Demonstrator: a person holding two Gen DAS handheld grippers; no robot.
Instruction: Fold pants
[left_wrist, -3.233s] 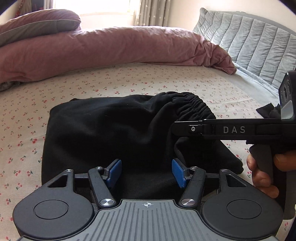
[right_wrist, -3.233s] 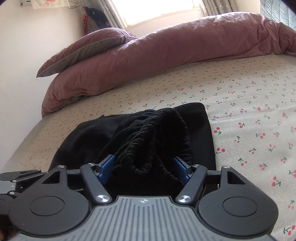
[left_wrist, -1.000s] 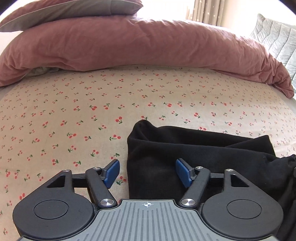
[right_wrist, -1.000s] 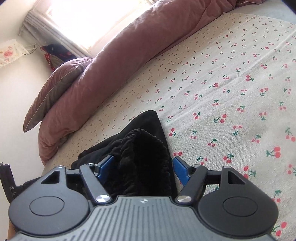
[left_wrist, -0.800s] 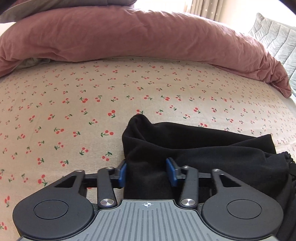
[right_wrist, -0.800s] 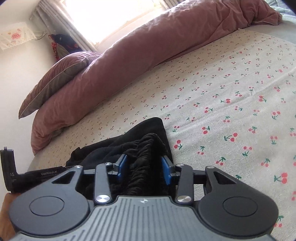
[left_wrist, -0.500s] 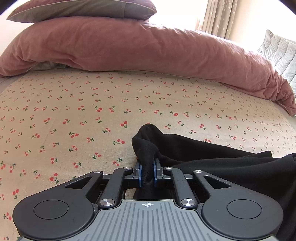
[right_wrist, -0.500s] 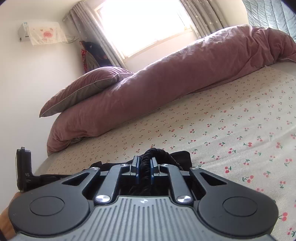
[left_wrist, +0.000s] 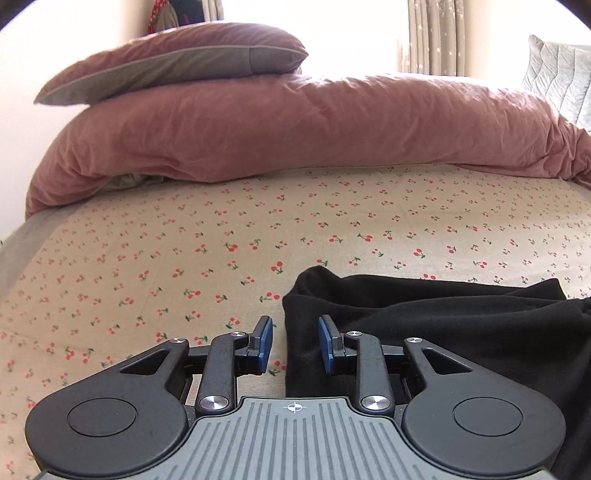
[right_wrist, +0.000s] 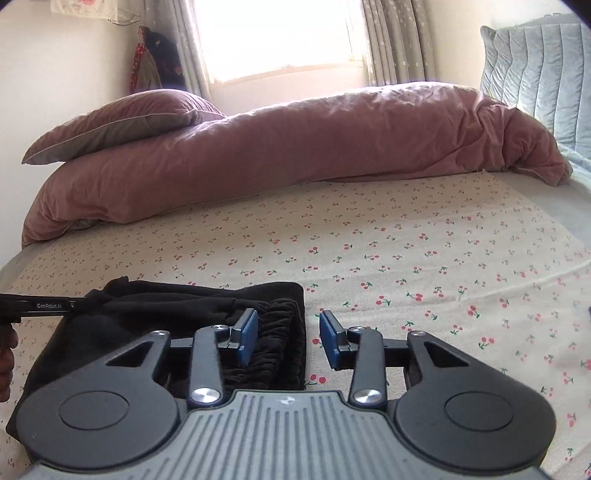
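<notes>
The black pants (left_wrist: 424, 325) lie folded into a bundle on the cherry-print bed sheet (left_wrist: 184, 258). My left gripper (left_wrist: 295, 341) is open, its blue pads on either side of the bundle's left edge without gripping it. In the right wrist view the pants (right_wrist: 166, 310) show their gathered elastic waistband (right_wrist: 277, 332) at the right edge. My right gripper (right_wrist: 288, 338) is open over that right edge, with the waistband by its left pad. The other gripper's finger (right_wrist: 37, 305) reaches in at the far left.
A long pink duvet (left_wrist: 314, 129) with a pink-and-grey pillow (left_wrist: 177, 59) on it lies across the far side of the bed. A grey quilted headboard (right_wrist: 535, 74) stands at the right. The sheet (right_wrist: 443, 277) stretches right of the pants.
Both grippers were shut on the pants half a second ago; both have opened and let go. The bundle has settled flat on the sheet.
</notes>
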